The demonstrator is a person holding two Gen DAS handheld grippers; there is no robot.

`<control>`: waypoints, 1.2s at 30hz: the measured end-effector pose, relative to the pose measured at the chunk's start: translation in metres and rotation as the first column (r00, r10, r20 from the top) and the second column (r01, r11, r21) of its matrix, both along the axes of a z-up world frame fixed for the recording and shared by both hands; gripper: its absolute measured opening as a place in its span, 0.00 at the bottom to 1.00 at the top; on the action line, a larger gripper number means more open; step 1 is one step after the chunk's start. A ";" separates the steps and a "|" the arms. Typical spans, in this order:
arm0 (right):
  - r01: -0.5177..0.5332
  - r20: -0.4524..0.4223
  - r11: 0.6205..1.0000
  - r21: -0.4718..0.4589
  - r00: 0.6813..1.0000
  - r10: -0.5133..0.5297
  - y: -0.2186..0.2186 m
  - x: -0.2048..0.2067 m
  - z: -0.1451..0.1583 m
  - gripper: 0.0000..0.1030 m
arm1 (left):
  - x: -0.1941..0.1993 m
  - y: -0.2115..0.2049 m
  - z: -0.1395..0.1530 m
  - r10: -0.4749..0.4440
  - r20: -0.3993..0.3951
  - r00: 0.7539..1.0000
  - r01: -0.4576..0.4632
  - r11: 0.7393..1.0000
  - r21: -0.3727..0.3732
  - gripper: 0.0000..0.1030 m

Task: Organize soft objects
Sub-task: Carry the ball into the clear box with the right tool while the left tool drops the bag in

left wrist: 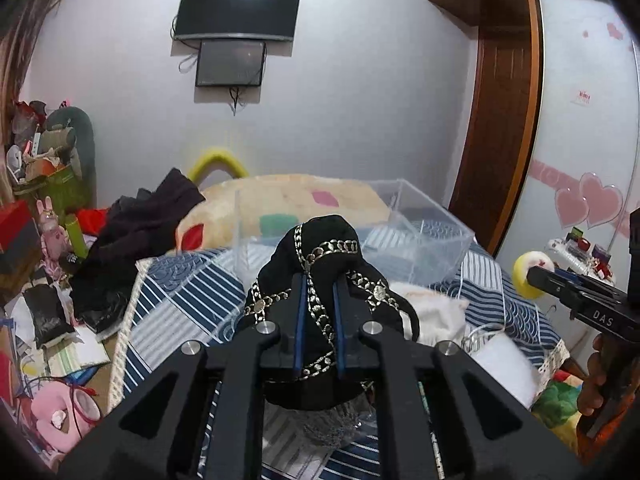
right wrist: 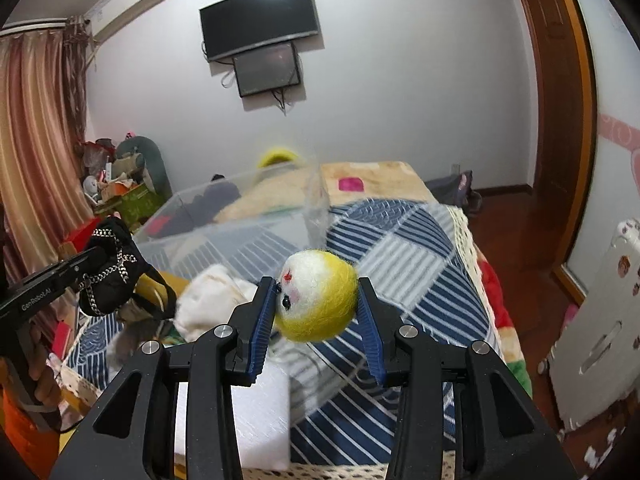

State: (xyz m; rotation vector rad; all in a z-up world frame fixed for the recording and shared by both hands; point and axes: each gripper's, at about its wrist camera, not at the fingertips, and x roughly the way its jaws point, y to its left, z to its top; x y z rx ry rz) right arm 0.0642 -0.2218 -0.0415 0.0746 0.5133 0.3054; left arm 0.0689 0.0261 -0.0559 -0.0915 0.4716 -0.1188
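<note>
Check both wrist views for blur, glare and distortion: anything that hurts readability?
Left wrist view: mostly sharp; fisheye bends the wardrobe; the ceiling light glares on the TV; dark corner vignette. Right wrist view: motion blur smears the clear box and white cloth, while the felt ball in the right gripper stays crisp.

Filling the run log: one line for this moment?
left: grips black cloth | right: grips felt ball | clear bin: on bed, ahead
</note>
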 end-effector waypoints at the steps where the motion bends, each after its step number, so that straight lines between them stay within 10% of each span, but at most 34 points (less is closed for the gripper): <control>1: -0.008 0.009 1.000 0.000 1.000 0.008 0.003 0.002 0.003 0.36 | 0.000 0.002 0.003 0.001 0.006 1.000 -0.001 1.000 0.000 0.10; 20: -0.128 0.096 0.991 -0.031 0.987 0.130 0.060 0.045 0.040 0.36 | 0.035 0.025 0.052 0.056 0.083 0.995 -0.054 0.998 -0.024 0.10; 36: -0.134 -0.042 0.984 -0.116 0.991 0.130 0.091 0.106 0.020 0.36 | 0.099 0.014 0.026 0.038 0.014 0.999 -0.038 0.999 0.002 0.11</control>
